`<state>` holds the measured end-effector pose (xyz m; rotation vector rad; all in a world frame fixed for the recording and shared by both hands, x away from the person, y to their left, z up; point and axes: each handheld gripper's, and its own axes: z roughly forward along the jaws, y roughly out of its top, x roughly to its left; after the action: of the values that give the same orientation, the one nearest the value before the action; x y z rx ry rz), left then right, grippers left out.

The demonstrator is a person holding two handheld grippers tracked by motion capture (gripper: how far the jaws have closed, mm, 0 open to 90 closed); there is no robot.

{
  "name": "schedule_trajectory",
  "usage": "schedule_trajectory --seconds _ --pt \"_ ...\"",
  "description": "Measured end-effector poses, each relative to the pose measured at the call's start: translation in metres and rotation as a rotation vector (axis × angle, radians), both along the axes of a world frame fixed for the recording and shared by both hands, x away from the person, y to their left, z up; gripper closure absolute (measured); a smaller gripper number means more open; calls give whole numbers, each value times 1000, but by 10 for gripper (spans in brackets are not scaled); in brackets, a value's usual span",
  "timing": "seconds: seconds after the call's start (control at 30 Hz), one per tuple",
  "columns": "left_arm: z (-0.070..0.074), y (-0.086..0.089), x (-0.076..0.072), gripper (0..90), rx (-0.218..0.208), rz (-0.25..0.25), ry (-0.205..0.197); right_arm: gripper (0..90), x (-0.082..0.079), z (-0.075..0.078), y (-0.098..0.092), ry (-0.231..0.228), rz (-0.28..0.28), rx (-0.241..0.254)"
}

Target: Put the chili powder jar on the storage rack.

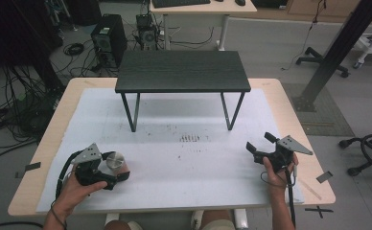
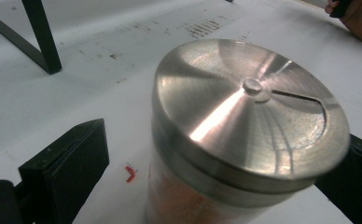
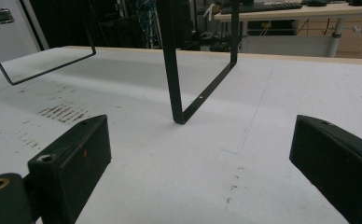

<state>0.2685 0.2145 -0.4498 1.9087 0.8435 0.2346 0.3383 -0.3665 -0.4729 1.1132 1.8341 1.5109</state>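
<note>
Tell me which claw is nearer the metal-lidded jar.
Left. The left claw has its jaws on either side of the jar; the right claw is open, far across the white mat.

Steel-lidded jar (image 2: 244,135), upright on table, contents possibly orange.

A lab room around your table, grey floor and dark corners.

You sit at a light wooden table (image 1: 40,158) covered by a white sheet (image 1: 174,158), with a small black shelf (image 1: 182,72) on thin metal legs at its far half. Beyond it you see a computer tower (image 1: 109,39) amid tangled cables (image 1: 11,115), a pale desk (image 1: 201,10) with a keyboard (image 1: 180,3), a black slanted post (image 1: 340,45) and chair bases (image 1: 320,60) to your right.
</note>
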Motion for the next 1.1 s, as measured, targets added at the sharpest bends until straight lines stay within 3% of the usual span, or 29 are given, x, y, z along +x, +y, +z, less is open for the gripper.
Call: schedule_trajectory --seconds 0.57,0.67,0.73,0.87,1.1 --pt "-3 1 0 84 4 8 -9 54 0 0 0 2 1 -3" --pt "-4 1 -1 180 11 4 -17 55 0 0 0 2 1 -3" --pt "-5 1 -2 309 23 4 -32 54 0 0 0 3 0 -3" --pt "-6 -2 -5 398 33 -9 -61 55 0 0 0 2 1 -3" --pt "-6 -1 -5 420 46 -7 -71 55 0 0 0 3 1 -4"
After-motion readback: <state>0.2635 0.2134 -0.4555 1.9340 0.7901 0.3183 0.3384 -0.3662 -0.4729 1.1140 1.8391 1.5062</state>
